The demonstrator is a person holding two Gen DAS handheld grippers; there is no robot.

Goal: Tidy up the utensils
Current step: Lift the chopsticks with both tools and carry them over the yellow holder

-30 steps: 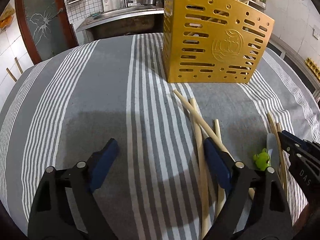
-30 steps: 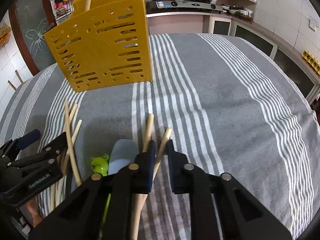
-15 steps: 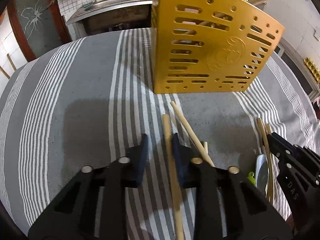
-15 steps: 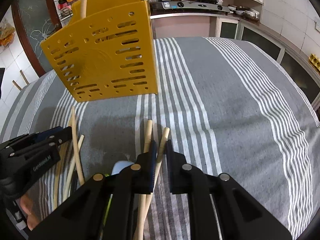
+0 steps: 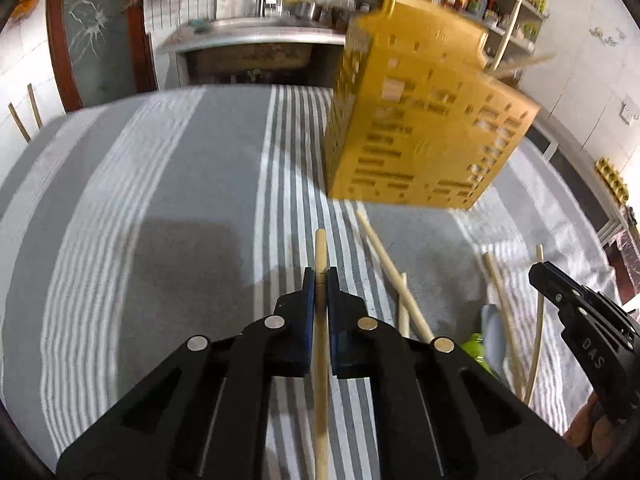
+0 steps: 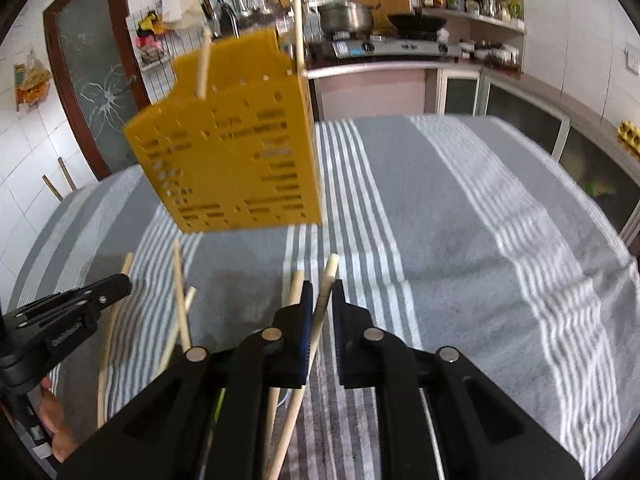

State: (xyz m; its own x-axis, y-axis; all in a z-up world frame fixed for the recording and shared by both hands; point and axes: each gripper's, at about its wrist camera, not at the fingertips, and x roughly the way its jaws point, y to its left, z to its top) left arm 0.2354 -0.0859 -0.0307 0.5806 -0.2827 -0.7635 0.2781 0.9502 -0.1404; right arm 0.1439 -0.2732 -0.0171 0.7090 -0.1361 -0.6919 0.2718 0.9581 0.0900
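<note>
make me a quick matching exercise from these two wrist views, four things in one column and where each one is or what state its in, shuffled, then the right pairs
Things:
1. left gripper
2. right gripper
3. yellow slotted holder
4. green frog-shaped item

Places or states:
A. standing on the striped cloth, with sticks poking out of its top
B. lying on the cloth between the two grippers
C. shut on one wooden chopstick
D. shut on a chopstick, with a second beside its left pad

Pairs: 1-C, 2-D, 3-A, 4-B
</note>
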